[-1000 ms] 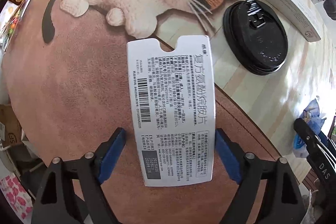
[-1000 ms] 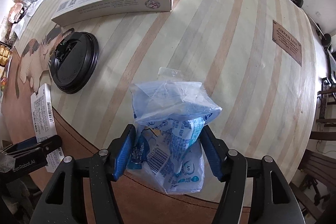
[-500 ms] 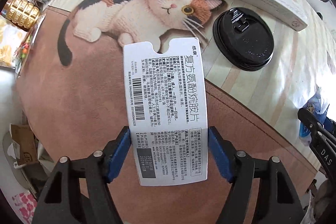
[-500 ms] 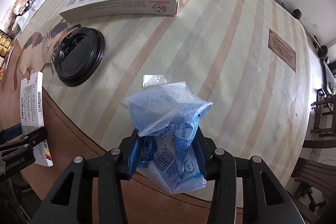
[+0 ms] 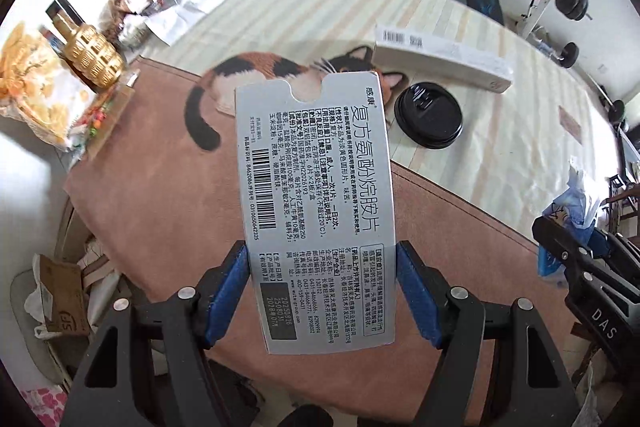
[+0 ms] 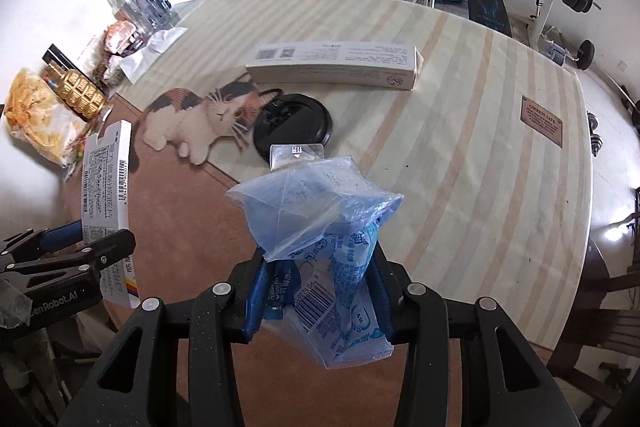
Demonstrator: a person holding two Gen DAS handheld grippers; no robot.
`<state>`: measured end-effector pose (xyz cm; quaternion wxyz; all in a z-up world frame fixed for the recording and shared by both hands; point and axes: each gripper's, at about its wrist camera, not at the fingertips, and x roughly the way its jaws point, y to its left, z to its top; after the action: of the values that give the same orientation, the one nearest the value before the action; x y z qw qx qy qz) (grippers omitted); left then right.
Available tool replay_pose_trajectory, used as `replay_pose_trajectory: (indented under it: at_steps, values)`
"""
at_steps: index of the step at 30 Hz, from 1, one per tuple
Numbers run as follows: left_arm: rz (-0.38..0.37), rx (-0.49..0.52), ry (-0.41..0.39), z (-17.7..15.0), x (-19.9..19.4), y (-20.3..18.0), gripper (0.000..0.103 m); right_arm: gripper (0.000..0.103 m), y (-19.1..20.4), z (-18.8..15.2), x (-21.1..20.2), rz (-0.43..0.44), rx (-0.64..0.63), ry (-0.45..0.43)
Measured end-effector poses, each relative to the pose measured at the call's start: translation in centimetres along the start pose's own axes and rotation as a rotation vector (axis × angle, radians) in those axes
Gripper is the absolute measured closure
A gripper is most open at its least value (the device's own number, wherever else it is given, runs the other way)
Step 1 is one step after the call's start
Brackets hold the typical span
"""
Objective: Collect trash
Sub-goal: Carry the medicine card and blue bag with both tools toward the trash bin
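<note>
The right tool [image 6: 318, 291] is pinching a crumpled blue plastic bag [image 6: 320, 223]. It is translucent, printed with white and blue lettering and a barcode, and has a clear tab at its far end; whether anything is inside it cannot be told. The bag sticks out ahead of the pads, clear of the desk [image 6: 460, 131].

The left tool [image 5: 322, 291] is clamped on the two long edges of a flat grey medicine box [image 5: 316, 203]. The box has dense black print, a barcode along its left side, a dark date panel near the pads and a half-round notch in its far edge; it is held above the brown mat [image 5: 160, 203].

On the desk ahead of both tools lie a black cup lid [image 6: 294, 127], a long white carton [image 6: 334, 65] beyond it, and a cat-shaped mat [image 6: 200, 117] to the lid's left.
</note>
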<state>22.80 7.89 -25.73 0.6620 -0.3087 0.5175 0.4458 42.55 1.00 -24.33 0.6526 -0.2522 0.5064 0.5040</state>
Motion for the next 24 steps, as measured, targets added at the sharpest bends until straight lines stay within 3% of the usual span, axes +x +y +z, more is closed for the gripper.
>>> replay_pose_trajectory:
  at_steps: [7, 14, 19, 24]
  values:
    - [-0.119, -0.009, -0.076, -6.6, -4.8, 5.0, 0.033, 0.057, 4.7, -6.4, -6.4, 0.037, 0.056, -0.083]
    - [-0.279, -0.054, -0.02, -16.2, -6.0, 10.5, 0.033, 0.057, 9.8, -16.5, -9.5, 0.053, 0.127, -0.085]
    - [-0.312, -0.111, 0.11, -23.1, -2.3, 13.9, 0.033, 0.057, 13.1, -25.0, -7.5, 0.105, 0.163, 0.027]
    - [-0.33, -0.184, 0.235, -28.0, 6.5, 16.3, 0.032, 0.057, 15.5, -33.0, 0.7, 0.143, 0.159, 0.168]
